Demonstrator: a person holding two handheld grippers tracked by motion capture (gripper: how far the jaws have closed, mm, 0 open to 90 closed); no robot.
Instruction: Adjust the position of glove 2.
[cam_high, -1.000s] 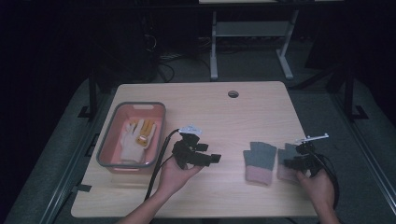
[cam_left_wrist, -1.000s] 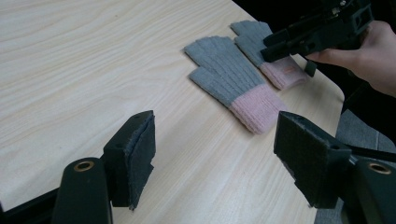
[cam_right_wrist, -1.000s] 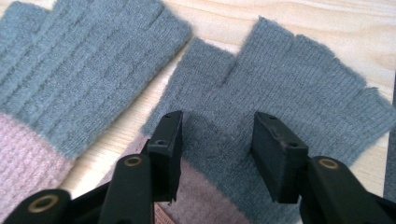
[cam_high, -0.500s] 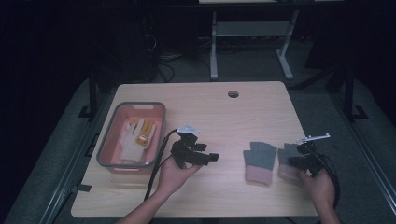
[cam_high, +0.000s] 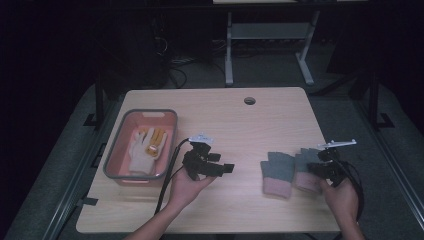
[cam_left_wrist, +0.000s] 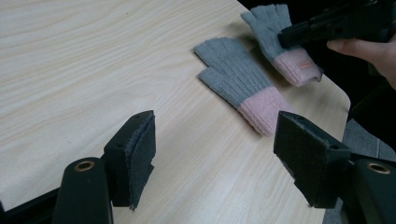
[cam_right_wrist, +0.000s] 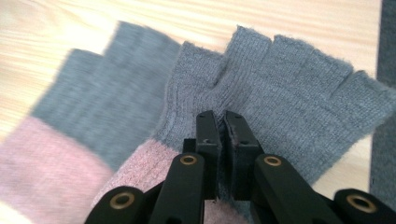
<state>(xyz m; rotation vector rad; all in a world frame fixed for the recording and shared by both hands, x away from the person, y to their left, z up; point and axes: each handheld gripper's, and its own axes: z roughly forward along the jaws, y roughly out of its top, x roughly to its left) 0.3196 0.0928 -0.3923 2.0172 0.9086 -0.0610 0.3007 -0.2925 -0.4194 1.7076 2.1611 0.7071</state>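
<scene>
A pale wooden worktop (cam_high: 260, 120) is being lit in an otherwise dark room, with desk frames and cables standing in the gloom beyond it. Near the right edge two grey fingerless gloves with pink cuffs are lying side by side, close together. The right-hand glove (cam_right_wrist: 299, 98) is being pinched by the right tool (cam_right_wrist: 220, 128), whose jaws are being pressed together on a fold of grey knit just above the pink cuff; the left-hand glove (cam_high: 276, 171) is lying flat just beside it, untouched. The left tool (cam_high: 226, 168) is being held well apart from both gloves, over bare wood at mid-worktop, its jaws standing wide with nothing between them. At the left, a pink bin (cam_high: 122, 148) is holding a white glove (cam_high: 141, 154). The step in hand is judged to be the grasping of the right-hand glove. The next move is judged to call for a clean lift, so that the neighbouring glove is not being dragged along.
</scene>
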